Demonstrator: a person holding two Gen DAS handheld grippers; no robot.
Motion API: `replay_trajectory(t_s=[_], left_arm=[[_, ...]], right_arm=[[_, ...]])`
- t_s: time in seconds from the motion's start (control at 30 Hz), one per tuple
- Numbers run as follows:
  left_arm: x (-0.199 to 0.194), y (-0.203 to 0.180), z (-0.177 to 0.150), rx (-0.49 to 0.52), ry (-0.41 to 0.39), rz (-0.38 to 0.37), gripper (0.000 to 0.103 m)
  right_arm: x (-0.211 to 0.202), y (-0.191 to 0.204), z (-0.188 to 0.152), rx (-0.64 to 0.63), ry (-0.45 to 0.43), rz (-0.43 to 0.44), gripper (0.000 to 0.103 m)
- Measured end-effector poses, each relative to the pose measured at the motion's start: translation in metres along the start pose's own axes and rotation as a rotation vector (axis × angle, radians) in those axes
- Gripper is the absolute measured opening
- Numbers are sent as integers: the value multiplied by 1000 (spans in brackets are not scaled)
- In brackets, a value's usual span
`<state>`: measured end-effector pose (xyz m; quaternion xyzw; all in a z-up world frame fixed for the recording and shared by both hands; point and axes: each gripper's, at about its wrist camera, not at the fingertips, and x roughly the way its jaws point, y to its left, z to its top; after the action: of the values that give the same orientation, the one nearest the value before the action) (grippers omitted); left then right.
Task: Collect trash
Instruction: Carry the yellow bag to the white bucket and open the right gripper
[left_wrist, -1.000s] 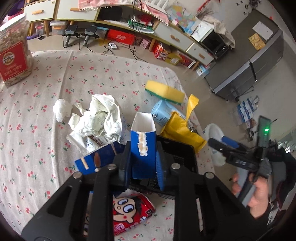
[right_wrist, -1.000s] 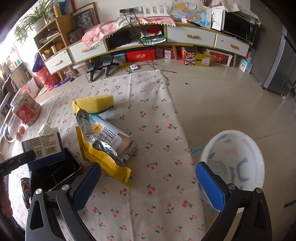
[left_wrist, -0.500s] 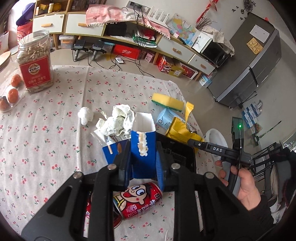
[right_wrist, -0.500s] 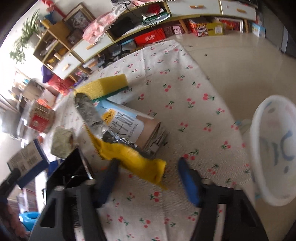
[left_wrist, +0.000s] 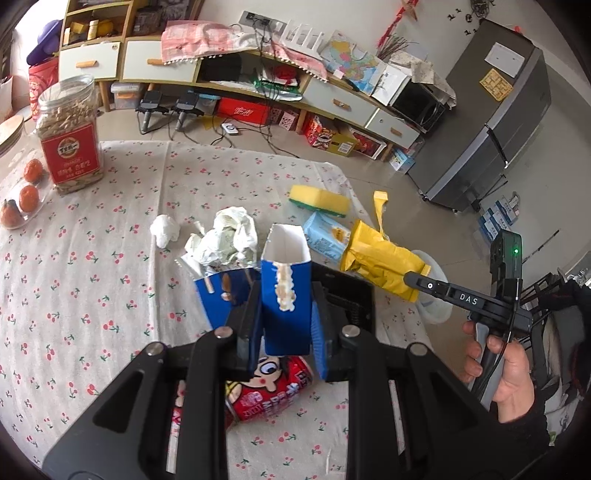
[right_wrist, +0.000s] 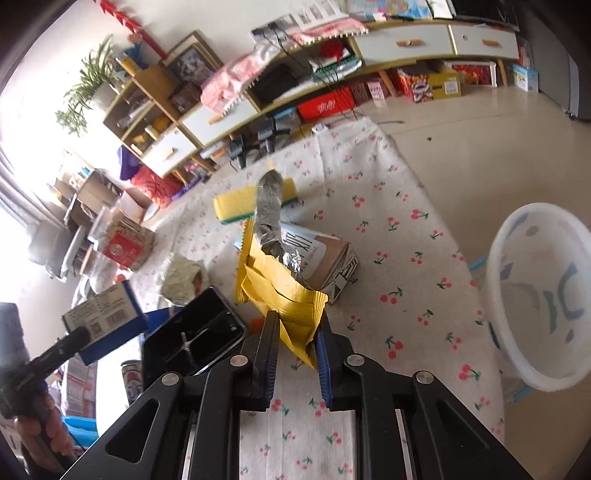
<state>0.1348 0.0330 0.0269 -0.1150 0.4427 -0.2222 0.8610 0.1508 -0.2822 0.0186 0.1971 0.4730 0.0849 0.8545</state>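
Left claw (left_wrist: 284, 325) clamped on an open-topped blue cardboard carton (left_wrist: 285, 291), white inside, torn glue strip down its seam, held upright above the counter (left_wrist: 74, 295), which is draped in a white cherry-print cloth. Under it lie a red cartoon-face drink can (left_wrist: 266, 387) on its side and a black plastic tray (left_wrist: 343, 295). Behind: crumpled white paper wad (left_wrist: 225, 240), small white tissue ball (left_wrist: 165, 229), flattened blue snack box (left_wrist: 218, 295).

Right claw (right_wrist: 295, 338) pinched together on the near corner of a crinkled yellow foil-lined snack bag (right_wrist: 280, 295), its torn silver flap standing up. The bag rests against a pale-blue and brown milk carton (right_wrist: 325, 266) lying on its side; a yellow sponge with green scrub layer (right_wrist: 240, 205) sits just behind.

A round white plastic bin (right_wrist: 543, 295) stands on the floor just off the counter edge, to the right. Clear plastic jar with red label (left_wrist: 70, 140) at the far left of the counter.
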Motion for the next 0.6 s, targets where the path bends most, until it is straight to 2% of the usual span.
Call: replay_trajectory(t_s=[0.27,0.6], left_arm=[[6,-44,2,80,-20,-43,25],[45,-117,-1,174,32,-110,25]], right_arm=[[-57,-25,-7,14,-90,-65,19],[-124,-109,-25,127,-185,-195,19]])
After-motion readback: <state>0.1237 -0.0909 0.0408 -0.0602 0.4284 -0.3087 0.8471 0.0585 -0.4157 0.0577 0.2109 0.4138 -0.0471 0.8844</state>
